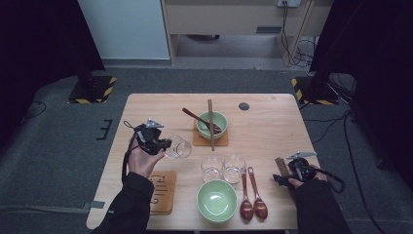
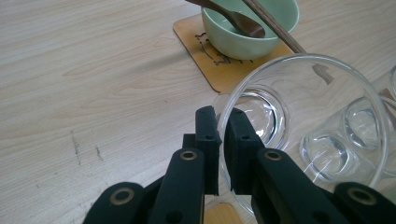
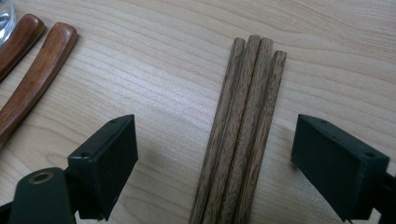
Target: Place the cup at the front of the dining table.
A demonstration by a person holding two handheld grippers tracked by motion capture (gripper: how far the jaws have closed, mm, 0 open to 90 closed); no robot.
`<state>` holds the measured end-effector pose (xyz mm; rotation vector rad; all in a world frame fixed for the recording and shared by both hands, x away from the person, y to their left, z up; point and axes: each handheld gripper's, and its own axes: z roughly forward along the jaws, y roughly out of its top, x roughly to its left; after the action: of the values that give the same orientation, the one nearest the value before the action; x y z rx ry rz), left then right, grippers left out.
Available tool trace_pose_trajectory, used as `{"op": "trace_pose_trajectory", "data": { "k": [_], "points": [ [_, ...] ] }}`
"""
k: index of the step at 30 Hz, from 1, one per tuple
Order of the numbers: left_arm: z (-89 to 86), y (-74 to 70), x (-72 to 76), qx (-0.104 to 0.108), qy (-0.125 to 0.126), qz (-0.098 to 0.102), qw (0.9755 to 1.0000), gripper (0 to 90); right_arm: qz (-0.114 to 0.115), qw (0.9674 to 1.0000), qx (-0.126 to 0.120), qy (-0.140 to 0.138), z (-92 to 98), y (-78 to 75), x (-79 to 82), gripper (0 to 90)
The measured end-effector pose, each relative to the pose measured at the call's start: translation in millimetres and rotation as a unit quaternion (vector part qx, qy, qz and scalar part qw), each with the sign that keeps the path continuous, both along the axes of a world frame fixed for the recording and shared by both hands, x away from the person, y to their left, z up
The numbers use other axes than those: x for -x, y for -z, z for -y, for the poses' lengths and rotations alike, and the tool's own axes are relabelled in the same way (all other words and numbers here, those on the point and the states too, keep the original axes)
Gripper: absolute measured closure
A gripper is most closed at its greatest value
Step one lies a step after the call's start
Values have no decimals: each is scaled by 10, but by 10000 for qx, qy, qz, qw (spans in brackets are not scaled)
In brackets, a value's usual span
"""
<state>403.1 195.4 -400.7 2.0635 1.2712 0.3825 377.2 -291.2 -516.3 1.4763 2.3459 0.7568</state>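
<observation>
Tilting sideways, clear empty glass (image 1: 178,147), thick base, thin rim

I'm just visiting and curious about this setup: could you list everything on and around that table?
Table: one, light wood, centre.
Bowls: two, pale green; one on a coaster at the far middle, one at the near edge.
Coasters: two, wooden; one under the far bowl, one near left.
Spoons: three, dark red-brown; one in the far bowl, two near right.
Chopsticks: one pair across the far bowl; four lying between the right gripper's open jaws.
Glasses: three, clear; two at the centre, one tilted, held by its rim.
Left gripper: black, shut on the glass.
Right gripper: black, open.
</observation>
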Motion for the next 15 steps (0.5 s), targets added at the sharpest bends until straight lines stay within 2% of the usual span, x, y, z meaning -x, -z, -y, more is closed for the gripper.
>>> {"op": "trace_pose_trajectory", "data": {
  "k": [15],
  "points": [
    [26,41,-171,-65,-52,-18,10000,844,-26,10000,-3,-1,1,8,-5,143]
  ]
}}
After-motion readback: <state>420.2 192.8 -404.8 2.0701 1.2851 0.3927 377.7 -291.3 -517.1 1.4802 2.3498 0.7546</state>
